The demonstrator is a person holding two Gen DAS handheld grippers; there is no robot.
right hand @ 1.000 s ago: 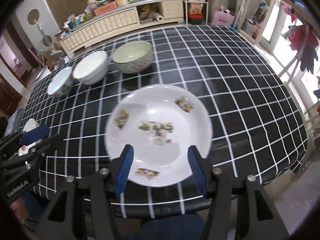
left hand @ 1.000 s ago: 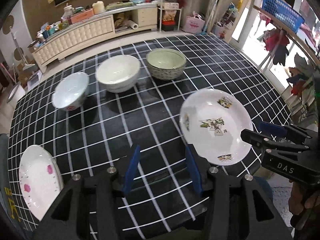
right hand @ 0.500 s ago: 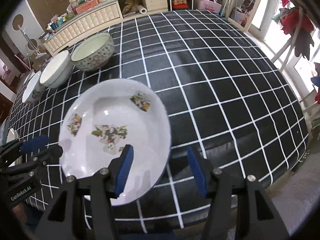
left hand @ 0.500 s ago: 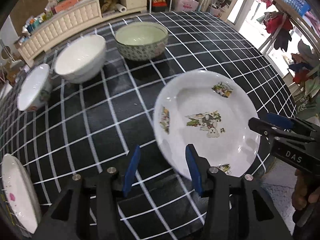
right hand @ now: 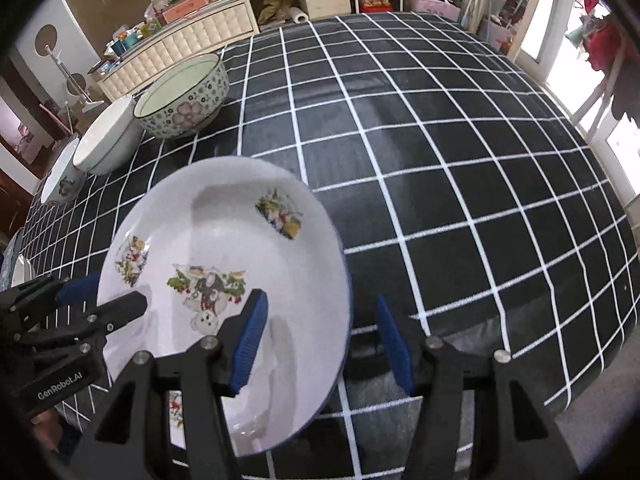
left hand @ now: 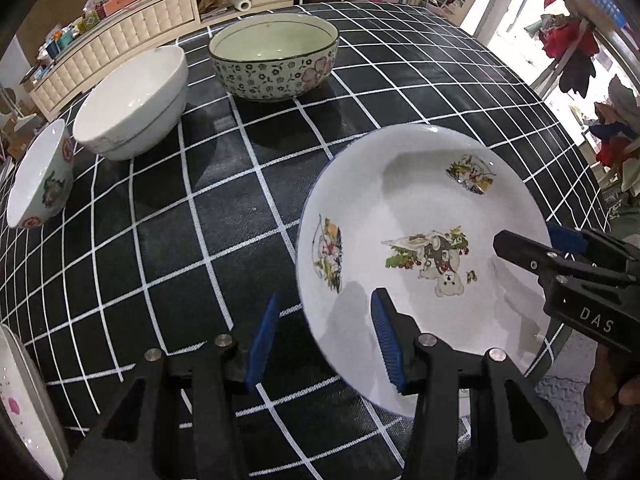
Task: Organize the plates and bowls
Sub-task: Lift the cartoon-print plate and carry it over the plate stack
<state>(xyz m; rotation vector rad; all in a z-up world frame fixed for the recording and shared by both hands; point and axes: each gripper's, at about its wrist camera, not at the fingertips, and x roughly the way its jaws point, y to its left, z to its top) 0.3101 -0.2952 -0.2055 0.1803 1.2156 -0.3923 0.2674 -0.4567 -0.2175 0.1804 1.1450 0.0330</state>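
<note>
A white plate with cartoon prints [left hand: 424,216] [right hand: 224,264] lies near the table's front edge. My left gripper [left hand: 324,344] is open and straddles the plate's left rim. My right gripper [right hand: 320,340] is open and straddles the plate's right rim. Each gripper shows in the other's view: the right one [left hand: 560,256], the left one [right hand: 80,312]. Three bowls stand in a row at the back: a flowered bowl [left hand: 274,62], a white bowl [left hand: 132,102] and a small printed bowl [left hand: 40,176]. A second plate with pink spots [left hand: 20,408] lies at the far left edge.
The table carries a black cloth with a white grid [right hand: 440,160]. Its front edge runs just under both grippers. A long white sideboard with clutter [left hand: 132,12] stands beyond the table. Clothes hang by the windows at the right [left hand: 572,44].
Both grippers have closed in on the cartoon plate from either side, so its rims now lie between their open fingers. The plate itself has not visibly moved.
</note>
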